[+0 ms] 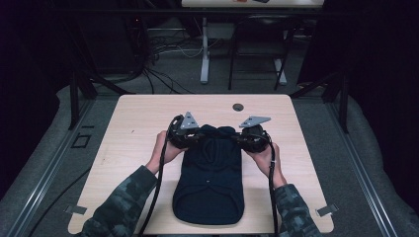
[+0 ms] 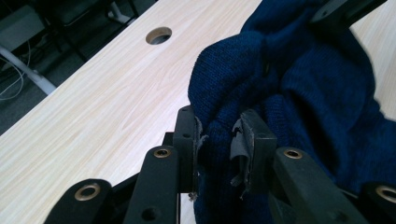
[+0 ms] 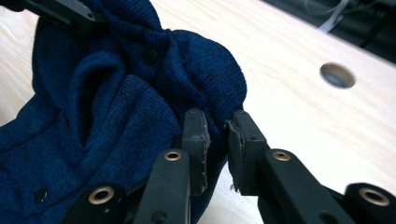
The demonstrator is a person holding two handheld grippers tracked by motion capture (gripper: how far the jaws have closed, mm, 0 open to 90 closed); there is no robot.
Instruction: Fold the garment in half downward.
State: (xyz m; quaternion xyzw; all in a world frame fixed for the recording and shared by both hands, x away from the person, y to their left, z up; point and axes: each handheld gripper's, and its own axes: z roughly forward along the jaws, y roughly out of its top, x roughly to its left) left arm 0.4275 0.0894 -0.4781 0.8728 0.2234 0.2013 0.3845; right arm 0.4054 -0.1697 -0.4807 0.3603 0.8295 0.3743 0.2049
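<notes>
Pinching the navy knitted garment [image 1: 210, 173] at both of its far corners, I have my left gripper [image 1: 190, 136] closed down on a fold of the knit at about ten o'clock from the garment's middle, and my right gripper [image 1: 247, 138] closed on another fold at about two o'clock. In the left gripper view the two black jaws stand close together with a bunch of blue wool [image 2: 219, 140] squeezed between the pads; the worn rubber lining of one pad curls away from its jaw. In the right gripper view the jaws are likewise nearly together, a ridge of the fabric [image 3: 215, 116] caught between them, and dark buttons show along the garment's front.

From the high view the garment lies lengthwise on the pale wooden table [image 1: 133, 128], its near hem at six o'clock close to my edge of the table, its far end gathered and raised between the two grippers. A round cable hole [image 1: 238, 106] sits in the tabletop at twelve o'clock, just beyond the garment. Both of my hands [image 1: 165, 148] wrap the gripper bodies, camouflage sleeves [image 1: 123, 197] coming in from six o'clock.
</notes>
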